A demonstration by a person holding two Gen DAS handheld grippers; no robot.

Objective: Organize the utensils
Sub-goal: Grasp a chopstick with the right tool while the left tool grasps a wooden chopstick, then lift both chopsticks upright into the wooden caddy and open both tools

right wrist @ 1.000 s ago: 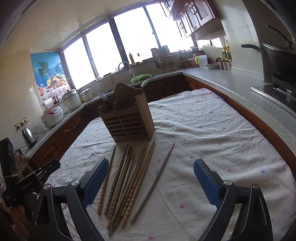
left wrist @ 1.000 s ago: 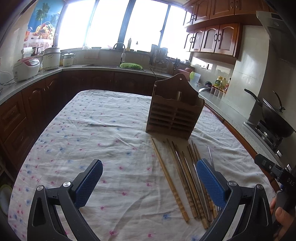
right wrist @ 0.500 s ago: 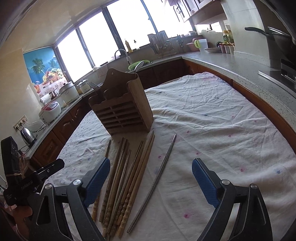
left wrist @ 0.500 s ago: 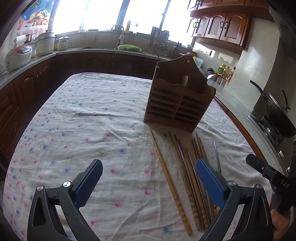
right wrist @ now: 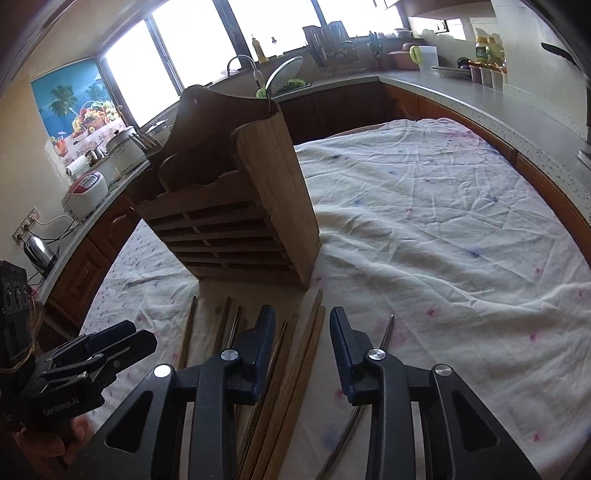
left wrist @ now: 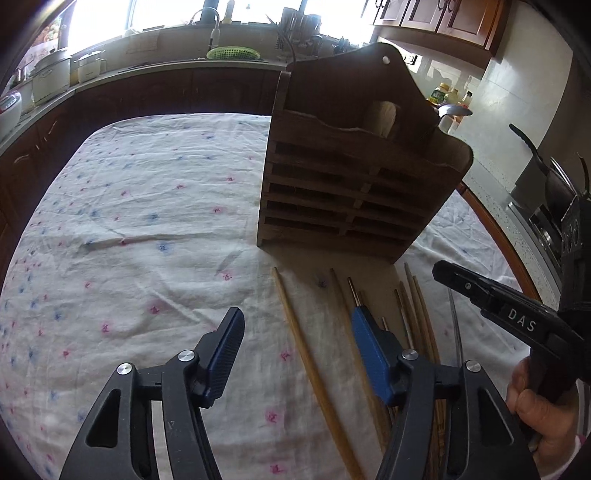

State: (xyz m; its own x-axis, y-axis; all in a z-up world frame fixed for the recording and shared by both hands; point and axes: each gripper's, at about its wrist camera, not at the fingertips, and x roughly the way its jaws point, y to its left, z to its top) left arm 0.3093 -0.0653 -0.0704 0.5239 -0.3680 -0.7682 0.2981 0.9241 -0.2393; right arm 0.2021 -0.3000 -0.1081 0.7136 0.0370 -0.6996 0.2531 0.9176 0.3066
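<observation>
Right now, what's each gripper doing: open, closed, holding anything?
Left gripper: open, jaws just narrowing over one wooden chopstick, not gripping.
Right gripper: open, jaws just narrowing over the chopstick bundle, holding nothing.

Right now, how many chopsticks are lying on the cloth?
About 9: lone wooden chopstick leftmost, wooden bunch before the holder, metal chopstick rightmost; more may be hidden.

Home kitchen: sink faucet [left wrist: 209, 23], rice cooker [right wrist: 85, 195]
</observation>
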